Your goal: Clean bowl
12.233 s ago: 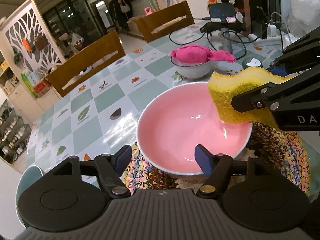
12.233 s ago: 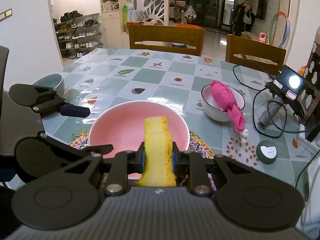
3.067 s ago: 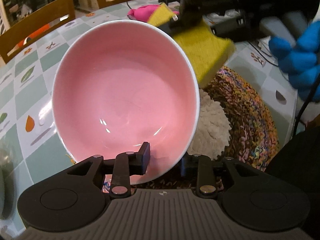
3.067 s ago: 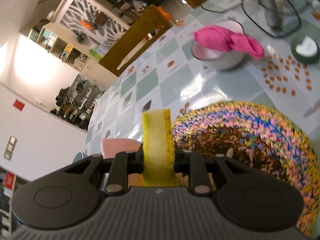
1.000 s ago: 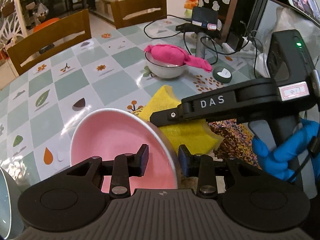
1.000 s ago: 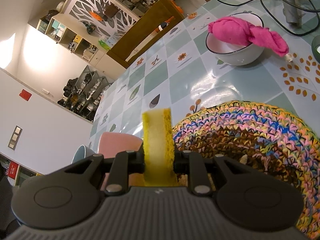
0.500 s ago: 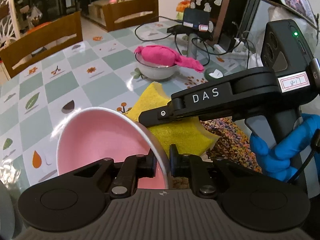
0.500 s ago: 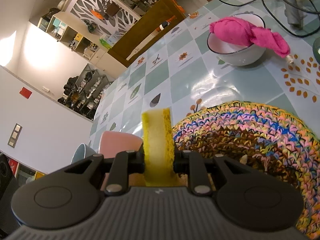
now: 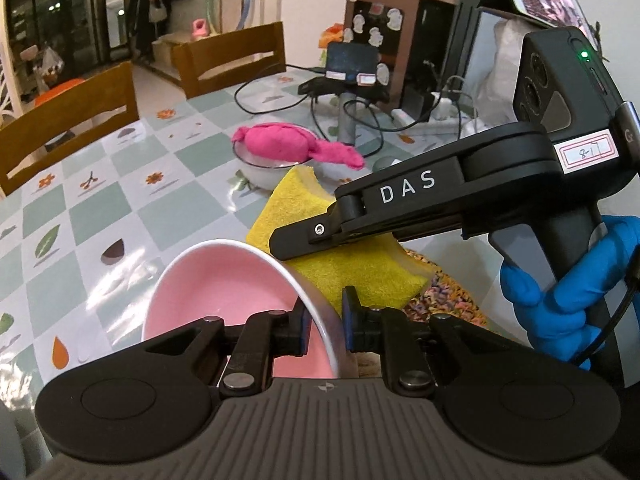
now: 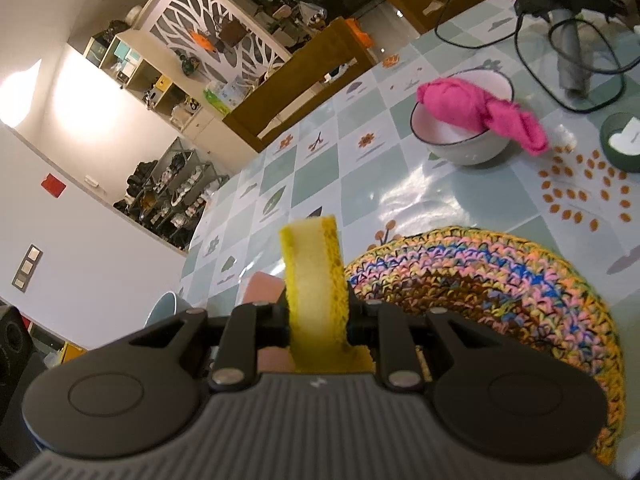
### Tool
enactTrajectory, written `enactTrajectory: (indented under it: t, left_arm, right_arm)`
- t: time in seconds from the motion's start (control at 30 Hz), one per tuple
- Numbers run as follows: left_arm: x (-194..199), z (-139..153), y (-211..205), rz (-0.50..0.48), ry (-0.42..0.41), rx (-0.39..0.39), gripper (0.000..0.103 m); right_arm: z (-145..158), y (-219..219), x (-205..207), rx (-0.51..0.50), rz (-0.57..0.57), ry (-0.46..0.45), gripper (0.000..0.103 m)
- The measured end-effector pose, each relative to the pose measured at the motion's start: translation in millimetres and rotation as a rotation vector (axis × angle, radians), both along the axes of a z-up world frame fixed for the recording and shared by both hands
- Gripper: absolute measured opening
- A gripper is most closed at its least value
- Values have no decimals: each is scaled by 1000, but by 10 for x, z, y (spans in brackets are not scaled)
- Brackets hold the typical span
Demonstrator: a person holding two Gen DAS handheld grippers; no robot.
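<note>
Pink bowl [image 9: 224,284] with a white rim and pale outer wall, tilted steeply so that its glossy, clean-looking interior faces left; one side of the rim is clamped between the pads of the left claw [image 9: 324,326], above the checked table [image 9: 120,184]. Yellow sponge [image 9: 320,224], a thick block with a paler core layer, is pinched edge-on in the right claw [image 10: 318,326] and lies just behind the bowl's raised rim, against its outer wall.
</note>
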State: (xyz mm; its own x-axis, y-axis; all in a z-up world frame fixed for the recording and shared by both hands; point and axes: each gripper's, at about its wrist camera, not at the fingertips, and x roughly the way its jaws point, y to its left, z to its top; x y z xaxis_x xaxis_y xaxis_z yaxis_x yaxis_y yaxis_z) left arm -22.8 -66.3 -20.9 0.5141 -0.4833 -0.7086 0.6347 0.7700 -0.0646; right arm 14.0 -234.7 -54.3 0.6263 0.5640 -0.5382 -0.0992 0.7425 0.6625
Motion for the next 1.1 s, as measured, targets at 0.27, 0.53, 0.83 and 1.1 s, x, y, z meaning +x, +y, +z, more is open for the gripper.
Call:
enactTrajectory:
  t: [0.27,0.53,0.83,1.1]
  left_arm:
    - [-110,-37,72,0,3,-27,16]
    - [-251,-73,168,-15,19,-45,14]
    - [-307,-139,171,-45,47,-32,12]
    - [-313,-183,151,-61,61,-19,12]
  right_arm:
    - [-63,-72,-70,51,-21,21,22]
    - [-195,-89,-34,111,-25,58,23]
    - [-288,-72,8,143,-16,98,23]
    - [11,-34,-156,141,46,-10,23]
